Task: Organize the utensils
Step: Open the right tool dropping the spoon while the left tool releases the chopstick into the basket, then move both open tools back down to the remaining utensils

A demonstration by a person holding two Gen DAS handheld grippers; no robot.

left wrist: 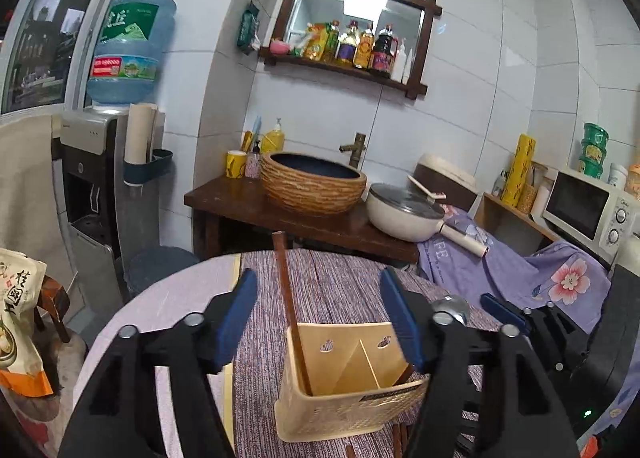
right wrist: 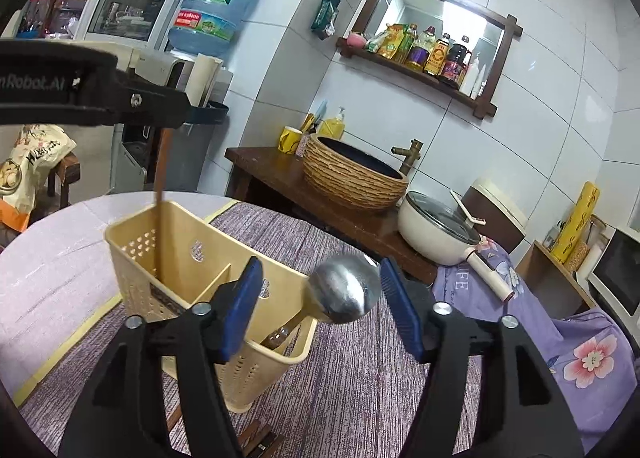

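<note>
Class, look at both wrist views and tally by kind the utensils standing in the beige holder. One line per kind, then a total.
Brown chopstick: 1, left compartment of the holder
Metal spoon: 1, right compartment
Total: 2

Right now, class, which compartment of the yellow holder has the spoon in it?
The compartment nearest the right gripper holds the spoon; the other compartment holds only a brown chopstick.

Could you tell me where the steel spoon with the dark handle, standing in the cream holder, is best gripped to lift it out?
Grip the steel spoon by its neck just under the bowl, coming from above. The handle is sunk in the perforated cream plastic holder, and the bowl looks too rounded for flat pads.
</note>
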